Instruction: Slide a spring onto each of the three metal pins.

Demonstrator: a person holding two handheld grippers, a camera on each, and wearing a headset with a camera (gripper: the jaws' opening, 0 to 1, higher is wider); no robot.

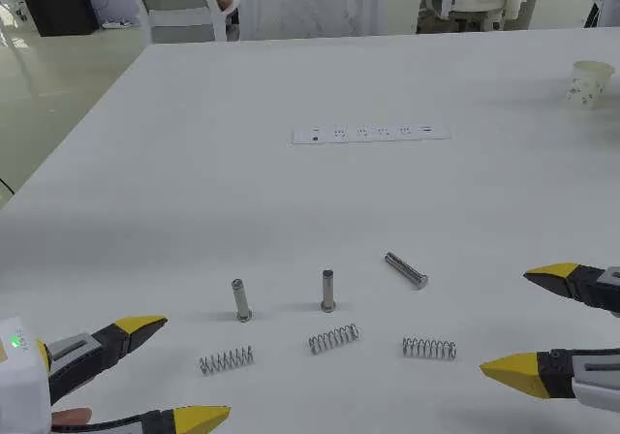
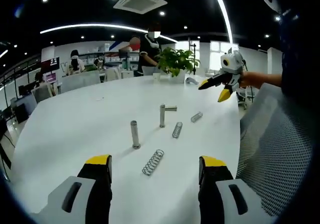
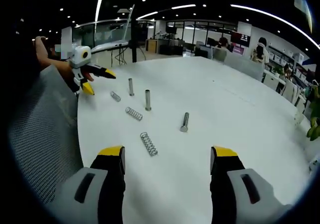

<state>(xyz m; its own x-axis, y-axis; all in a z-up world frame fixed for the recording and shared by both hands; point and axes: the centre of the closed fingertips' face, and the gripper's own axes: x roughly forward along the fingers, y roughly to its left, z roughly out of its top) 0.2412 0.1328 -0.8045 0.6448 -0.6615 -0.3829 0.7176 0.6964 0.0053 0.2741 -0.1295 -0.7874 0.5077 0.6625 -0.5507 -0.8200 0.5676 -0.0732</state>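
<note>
- Head view: close to the near edge of the white desk (image 1: 194, 163), the left pin (image 1: 240, 299) and middle pin (image 1: 328, 291) stand upright on their heads. The right pin (image 1: 406, 270) lies on its side.
- Nearer that edge, the left spring (image 1: 227, 359), middle spring (image 1: 334, 338) and right spring (image 1: 429, 348) lie in a row, each apart from every pin.
- The left tool (image 1: 194, 368) hangs over the near edge to the left of the row, and the right tool (image 1: 504, 320) hangs to its right. Both are released and grasp nothing.
- By my judgement nothing is done yet. All three springs are left to slide on, and the fallen pin probably needs handling too.
- A power strip (image 1: 371, 134) lies toward the desk's middle and a paper cup (image 1: 590, 83) sits near its far right edge. The cup's print is too small to read, and I can make out no other writing.
- Left gripper view: the left tool's jaws stand wide apart and empty. The left spring (image 2: 152, 162) lies just ahead between them, with the left pin (image 2: 135, 134) beside it. Beyond the other pins and springs, the right tool (image 2: 212, 91) shows with its jaws parted.
- Right gripper view: the right tool's jaws (image 3: 167, 151) are spread and empty, and the right spring (image 3: 148, 143) lies just ahead. The right pin (image 3: 184, 122) lies flat near it. The left tool (image 3: 100, 82) sits open past the far end of the row.
</note>
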